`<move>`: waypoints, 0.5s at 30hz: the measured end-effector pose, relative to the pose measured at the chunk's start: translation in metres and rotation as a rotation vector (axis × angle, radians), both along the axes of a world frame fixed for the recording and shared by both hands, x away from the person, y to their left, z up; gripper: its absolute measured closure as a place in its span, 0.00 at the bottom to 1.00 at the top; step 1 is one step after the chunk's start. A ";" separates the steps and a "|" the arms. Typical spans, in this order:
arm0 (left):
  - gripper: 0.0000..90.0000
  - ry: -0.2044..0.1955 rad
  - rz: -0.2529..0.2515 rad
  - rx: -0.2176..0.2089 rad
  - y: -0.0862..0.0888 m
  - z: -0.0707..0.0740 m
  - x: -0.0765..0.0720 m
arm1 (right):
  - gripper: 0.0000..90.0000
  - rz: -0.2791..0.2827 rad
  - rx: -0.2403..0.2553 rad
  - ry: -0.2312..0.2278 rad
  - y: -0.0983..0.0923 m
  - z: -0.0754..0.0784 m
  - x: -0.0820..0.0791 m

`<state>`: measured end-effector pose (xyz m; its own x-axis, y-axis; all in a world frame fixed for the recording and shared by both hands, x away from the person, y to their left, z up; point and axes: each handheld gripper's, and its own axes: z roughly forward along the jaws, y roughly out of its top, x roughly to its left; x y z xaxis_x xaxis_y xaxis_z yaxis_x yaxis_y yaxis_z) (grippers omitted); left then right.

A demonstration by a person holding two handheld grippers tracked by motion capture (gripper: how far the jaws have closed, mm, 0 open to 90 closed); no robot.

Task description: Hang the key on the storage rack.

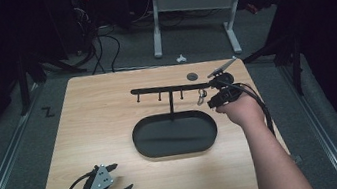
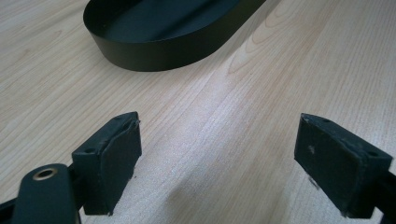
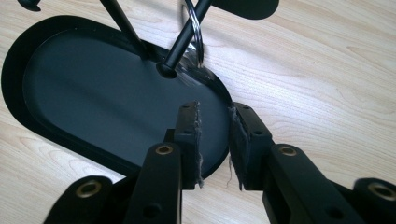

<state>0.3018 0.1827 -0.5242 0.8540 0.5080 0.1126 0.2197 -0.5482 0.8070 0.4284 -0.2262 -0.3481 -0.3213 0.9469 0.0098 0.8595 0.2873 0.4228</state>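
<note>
Your right gripper (image 1: 216,92) is the one that matters here: the key ring (image 3: 196,28) hangs on a peg at the right end of the rack (image 1: 171,89), just ahead of and above your jaws, which sit narrow with a small gap and nothing between them. The ring hangs roughly upright, over the tray (image 3: 28,60) edge. Your left gripper (image 1: 114,183) is well apart at the near left corner, jaws wide, empty. The wood table (image 1: 99,120) is otherwise bare; the room is dark, with a desk frame (image 1: 192,15) behind.
</note>
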 end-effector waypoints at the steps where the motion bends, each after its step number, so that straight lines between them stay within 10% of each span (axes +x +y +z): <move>1: 0.17 0.000 0.000 0.000 0.000 0.000 0.000 | 0.80 0.000 -0.002 0.003 0.000 0.000 0.000; 15: 0.17 0.001 0.000 0.002 0.000 0.000 0.000 | 0.66 0.006 -0.026 0.023 0.001 -0.008 -0.007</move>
<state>0.3019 0.1823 -0.5242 0.8540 0.5080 0.1122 0.2210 -0.5495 0.8057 0.4210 -0.2249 -0.3560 -0.3273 0.9449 -0.0069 0.8670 0.3033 0.3954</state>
